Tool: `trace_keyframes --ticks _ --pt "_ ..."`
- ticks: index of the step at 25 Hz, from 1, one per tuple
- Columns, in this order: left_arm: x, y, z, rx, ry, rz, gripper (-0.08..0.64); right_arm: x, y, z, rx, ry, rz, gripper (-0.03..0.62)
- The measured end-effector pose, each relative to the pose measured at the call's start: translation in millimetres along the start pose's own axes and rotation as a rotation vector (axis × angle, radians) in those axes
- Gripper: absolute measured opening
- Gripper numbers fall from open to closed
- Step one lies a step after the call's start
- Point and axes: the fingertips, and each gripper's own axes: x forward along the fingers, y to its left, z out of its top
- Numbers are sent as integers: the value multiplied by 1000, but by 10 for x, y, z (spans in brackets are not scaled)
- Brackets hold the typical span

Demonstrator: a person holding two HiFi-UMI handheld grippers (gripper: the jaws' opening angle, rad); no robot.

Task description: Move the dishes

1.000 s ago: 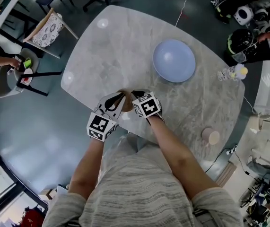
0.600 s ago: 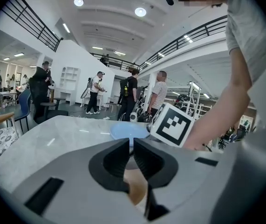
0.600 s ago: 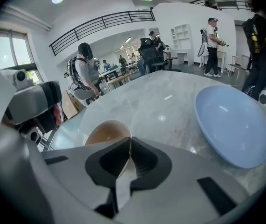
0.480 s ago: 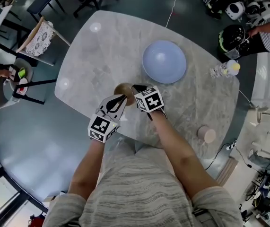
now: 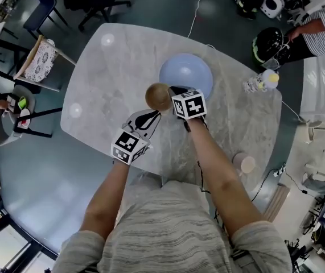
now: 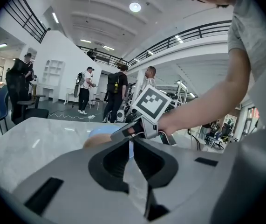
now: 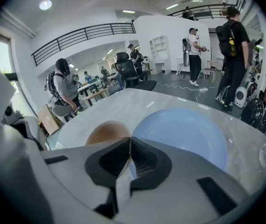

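Currently the step in hand is the carry. The right tongs (image 5: 175, 91) are clamped on the rim of the brown bowl (image 5: 158, 95), and the right gripper view shows the thin bowl wall (image 7: 107, 133) pinched between the two pads with no gap. The bowl sits at frame centre in the head view, just left of the blue plate (image 5: 188, 68) and overlapping its lower-left edge. It looks lifted clear of the marble surface (image 5: 111, 78), but that is a judgement, since no shadow gap is plain.

The left tongs (image 5: 152, 116) are closed on nothing. In the left gripper view their tips (image 6: 130, 143) meet, with only the bowl (image 6: 98, 140) and the other gripper beyond them. They sit just below and left of the bowl, not touching it.

A pink cup (image 5: 243, 162) stands at lower right near the surface edge, well apart from the rest. A small bottle-like item (image 5: 260, 81) is at right, too blurred to name.

The likely destination is on or beside the blue plate, but I cannot tell which from the task line. The next move calls for:
- holding the one-sided rim pinch tight, because the bowl can pivot or slip
- keeping the bowl level
- lowering it until the base is seated before the tongs let go
- keeping the left tongs clear of the path
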Motion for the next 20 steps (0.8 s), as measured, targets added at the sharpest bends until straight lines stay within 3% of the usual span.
trace_keyframes --ticks 13,20 --pt "337 -47 -22 -28 35 -29 28 39 -889 284 97 -15 -122 28" --pt "291 39 -51 -42 41 -12 28 188 -1000 253 134 16 -145 28"
